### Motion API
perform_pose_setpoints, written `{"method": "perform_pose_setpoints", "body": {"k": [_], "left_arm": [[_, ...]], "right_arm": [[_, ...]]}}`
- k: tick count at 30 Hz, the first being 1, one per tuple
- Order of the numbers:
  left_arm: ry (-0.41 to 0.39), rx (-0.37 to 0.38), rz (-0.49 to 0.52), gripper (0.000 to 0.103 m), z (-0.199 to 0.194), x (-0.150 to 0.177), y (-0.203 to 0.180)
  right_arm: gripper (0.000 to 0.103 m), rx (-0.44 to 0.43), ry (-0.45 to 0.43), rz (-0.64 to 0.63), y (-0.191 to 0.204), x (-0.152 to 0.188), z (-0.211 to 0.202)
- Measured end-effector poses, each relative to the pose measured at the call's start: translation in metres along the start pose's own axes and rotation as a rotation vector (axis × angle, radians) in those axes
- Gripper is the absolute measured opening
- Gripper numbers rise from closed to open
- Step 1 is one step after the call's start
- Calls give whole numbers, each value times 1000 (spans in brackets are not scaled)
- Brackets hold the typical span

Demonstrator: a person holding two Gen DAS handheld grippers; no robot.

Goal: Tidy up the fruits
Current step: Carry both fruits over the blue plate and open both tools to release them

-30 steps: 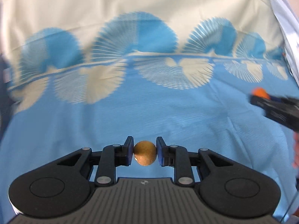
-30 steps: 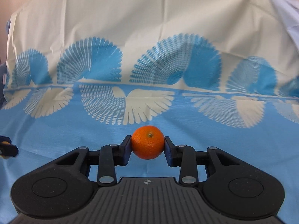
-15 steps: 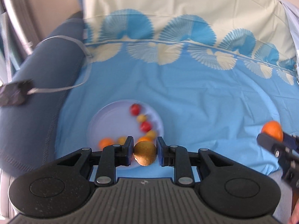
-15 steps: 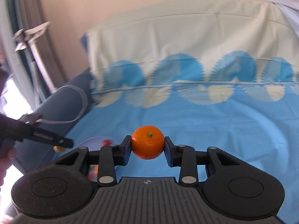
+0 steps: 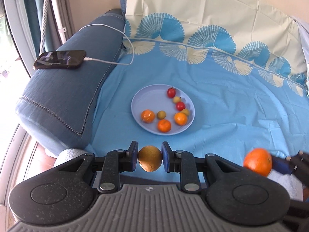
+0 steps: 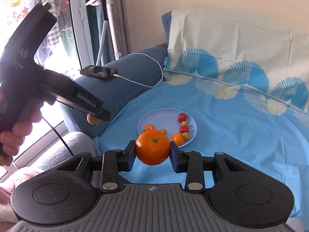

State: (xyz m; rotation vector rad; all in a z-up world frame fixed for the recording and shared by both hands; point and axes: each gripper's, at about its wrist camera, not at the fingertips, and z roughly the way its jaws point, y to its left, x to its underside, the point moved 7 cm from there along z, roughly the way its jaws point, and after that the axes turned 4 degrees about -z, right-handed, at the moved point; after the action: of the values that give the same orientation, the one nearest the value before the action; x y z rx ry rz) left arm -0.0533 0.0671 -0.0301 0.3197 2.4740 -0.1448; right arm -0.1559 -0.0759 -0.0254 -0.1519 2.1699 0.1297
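Note:
My left gripper (image 5: 149, 159) is shut on a brown kiwi (image 5: 150, 161), held in the air in front of a light blue plate (image 5: 143, 98). The plate lies on the blue sheet and holds several small fruits: mandarins (image 5: 147, 116), red cherry tomatoes (image 5: 171, 92) and small yellow-green ones. My right gripper (image 6: 152, 150) is shut on an orange mandarin (image 6: 152, 147), also in the air short of the plate (image 6: 154, 117). That mandarin shows at the right of the left wrist view (image 5: 257, 163). The left gripper shows at the left of the right wrist view (image 6: 92, 118).
A blue padded armrest (image 5: 63, 89) stands left of the plate, with a black phone (image 5: 60, 59) on a white charging cable (image 5: 123, 36). A cream and blue patterned backrest (image 5: 212, 19) rises behind. A window and a white stand (image 6: 108, 19) are at the far left.
Both grippers have swung left and pulled back with their fruits still held. The plate, the armrest and the phone have come into view.

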Motion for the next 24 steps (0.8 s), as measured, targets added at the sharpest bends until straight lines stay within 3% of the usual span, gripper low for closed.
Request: {"method": "perform_pose_setpoints", "body": {"k": [7,24], "left_arm": [[-9,20,-29,29,-8,11,7],[-15,29,-30,29,-7,10,5]], "right_arm": [[38,23,-18,-61,19,-1,-13],[38,48,-12,-63,18,0,-11]]}}
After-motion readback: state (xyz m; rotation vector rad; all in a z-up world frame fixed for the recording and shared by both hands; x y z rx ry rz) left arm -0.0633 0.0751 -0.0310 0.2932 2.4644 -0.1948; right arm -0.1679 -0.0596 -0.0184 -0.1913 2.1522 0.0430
